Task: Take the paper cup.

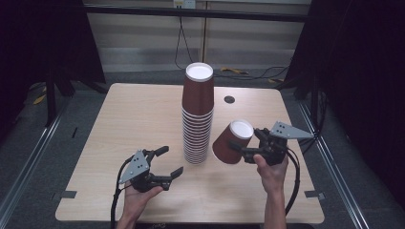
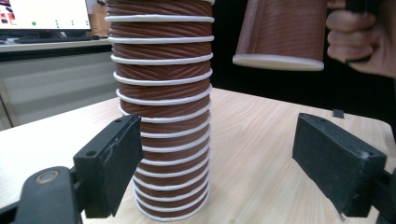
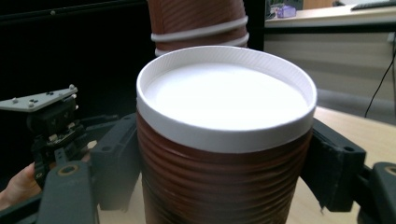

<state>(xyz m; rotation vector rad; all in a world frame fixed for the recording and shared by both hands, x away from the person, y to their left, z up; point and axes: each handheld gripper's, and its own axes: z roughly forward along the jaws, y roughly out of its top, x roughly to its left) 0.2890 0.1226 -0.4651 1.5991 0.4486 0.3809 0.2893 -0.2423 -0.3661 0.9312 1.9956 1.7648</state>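
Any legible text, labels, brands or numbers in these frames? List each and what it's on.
None can be read.
Monitor behind the table: coloured marks on a white screen, too blurred to read.
Small tag on the far wall: too small to read.
Stack of brown cups and the single cup in the right gripper: no print visible.

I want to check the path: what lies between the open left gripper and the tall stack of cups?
Nothing: in the high view only bare table separates the left gripper from the stack of cups.
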